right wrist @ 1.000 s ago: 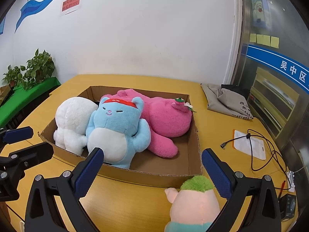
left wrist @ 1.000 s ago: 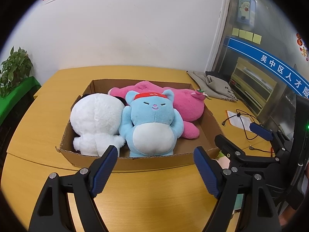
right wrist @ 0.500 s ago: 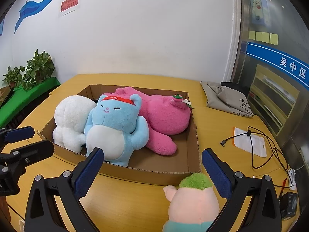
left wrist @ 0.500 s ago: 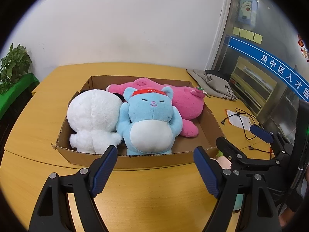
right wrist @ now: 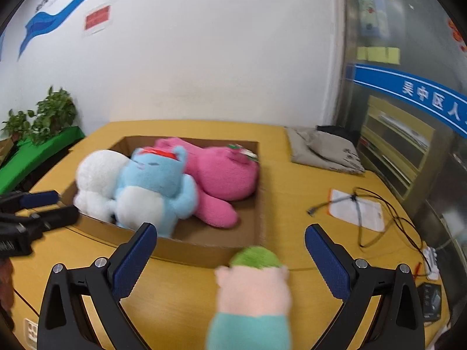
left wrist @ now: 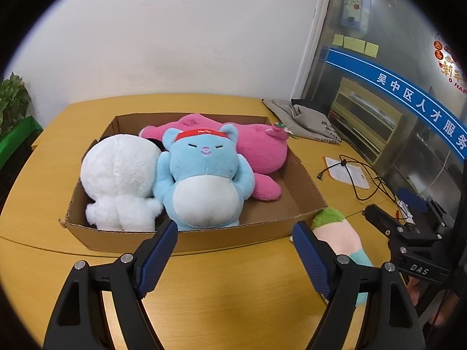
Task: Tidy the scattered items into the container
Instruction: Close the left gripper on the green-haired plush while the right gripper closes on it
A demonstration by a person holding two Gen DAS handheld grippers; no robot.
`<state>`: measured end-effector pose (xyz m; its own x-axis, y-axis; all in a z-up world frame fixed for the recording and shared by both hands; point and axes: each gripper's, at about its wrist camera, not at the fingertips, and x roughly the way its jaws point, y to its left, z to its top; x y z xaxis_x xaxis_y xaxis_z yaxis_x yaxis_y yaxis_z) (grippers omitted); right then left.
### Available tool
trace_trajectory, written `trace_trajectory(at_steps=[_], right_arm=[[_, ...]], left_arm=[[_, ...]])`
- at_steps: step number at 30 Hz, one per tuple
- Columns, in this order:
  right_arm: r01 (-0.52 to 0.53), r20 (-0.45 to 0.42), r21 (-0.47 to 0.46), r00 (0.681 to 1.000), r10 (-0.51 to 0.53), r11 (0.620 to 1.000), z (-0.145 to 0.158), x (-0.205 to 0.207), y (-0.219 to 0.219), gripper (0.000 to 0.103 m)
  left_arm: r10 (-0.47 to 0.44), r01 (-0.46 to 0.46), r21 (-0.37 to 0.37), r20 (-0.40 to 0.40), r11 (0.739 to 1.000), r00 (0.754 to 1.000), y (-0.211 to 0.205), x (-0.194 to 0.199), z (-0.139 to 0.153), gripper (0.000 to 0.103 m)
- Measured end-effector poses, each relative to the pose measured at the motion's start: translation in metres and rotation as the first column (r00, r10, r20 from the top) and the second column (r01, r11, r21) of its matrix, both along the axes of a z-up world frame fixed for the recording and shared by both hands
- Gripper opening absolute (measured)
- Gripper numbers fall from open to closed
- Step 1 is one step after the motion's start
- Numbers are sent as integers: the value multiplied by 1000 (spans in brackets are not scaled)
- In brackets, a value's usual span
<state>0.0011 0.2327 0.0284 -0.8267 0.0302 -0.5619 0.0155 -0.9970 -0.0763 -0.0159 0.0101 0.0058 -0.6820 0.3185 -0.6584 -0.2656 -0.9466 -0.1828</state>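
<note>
A cardboard box [left wrist: 204, 242] [right wrist: 204, 248] on the yellow table holds a white plush [left wrist: 119, 175], a blue plush with a red headband [left wrist: 204, 175] [right wrist: 154, 180] and a pink plush [left wrist: 256, 148] [right wrist: 224, 175]. Outside its near right corner lies a peach plush with green hair and teal body [left wrist: 338, 233] [right wrist: 254, 285]. My right gripper [right wrist: 230, 229] [left wrist: 394, 207] is open, its blue pads standing either side of this plush without touching it. My left gripper [left wrist: 233, 227] [right wrist: 43, 207] is open and empty in front of the box's near wall.
A grey cloth bag [left wrist: 306, 119] [right wrist: 324, 148] lies at the table's back right. A black cable over a white card [left wrist: 350, 172] [right wrist: 359, 210] and a power strip [right wrist: 429, 259] sit at the right. Potted plants [right wrist: 43, 116] stand left, a glass cabinet [left wrist: 379, 122] right.
The right gripper has slid sideways, so the peach plush now sits centred and larger between its jaws; in the left view it has drawn right, uncovering that plush. The left gripper barely moved.
</note>
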Motion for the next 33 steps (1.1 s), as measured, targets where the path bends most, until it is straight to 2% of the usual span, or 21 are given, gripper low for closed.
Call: trace_trajectory(at_steps=[3,7,10,14,17,20,23,25,27,31,33], right_arm=[[61,107,2,992,-61,998,-32,-1,28,103],[49,264,-2,963,-47,999,-89,-2,37,103],[-5,300,-131,953,45,991,-105,5,40,103],[-38,277,-140,958,77,989,-107,16,41,102],[-62,267,-190,957,113,980,-108,26,51,100],[-85,259,-237,955,147,968,-115,32,55,100],[-71,245,-280,959,143,957,-120,39,63,100],[-58,234,-288,964,129,956,-120,42,72,100],[-57,236,-304,963,133,951,-118,44,80,100],[-93,244,-302,955,171,949,-118,45,82,101],[-103,245,-306,952,183,946,-121,45,82,102]], left_arm=[[-15,14,15,33,1000,999,7,-6,-9,81],[-55,53,33,66,998,996,22,-12,-21,81],[-92,87,54,110,995,990,34,-19,-33,81],[-131,123,63,151,990,980,52,-30,-48,81],[-193,174,107,194,979,962,71,-43,-60,81],[-267,238,139,254,961,929,99,-58,-80,81],[-306,253,199,313,947,899,118,-68,-99,81],[-340,269,248,316,931,886,125,-69,-104,81],[-360,286,256,313,923,879,130,-67,-104,80],[-416,319,311,332,895,847,139,-64,-106,78],[-455,337,350,346,874,821,142,-59,-108,78]])
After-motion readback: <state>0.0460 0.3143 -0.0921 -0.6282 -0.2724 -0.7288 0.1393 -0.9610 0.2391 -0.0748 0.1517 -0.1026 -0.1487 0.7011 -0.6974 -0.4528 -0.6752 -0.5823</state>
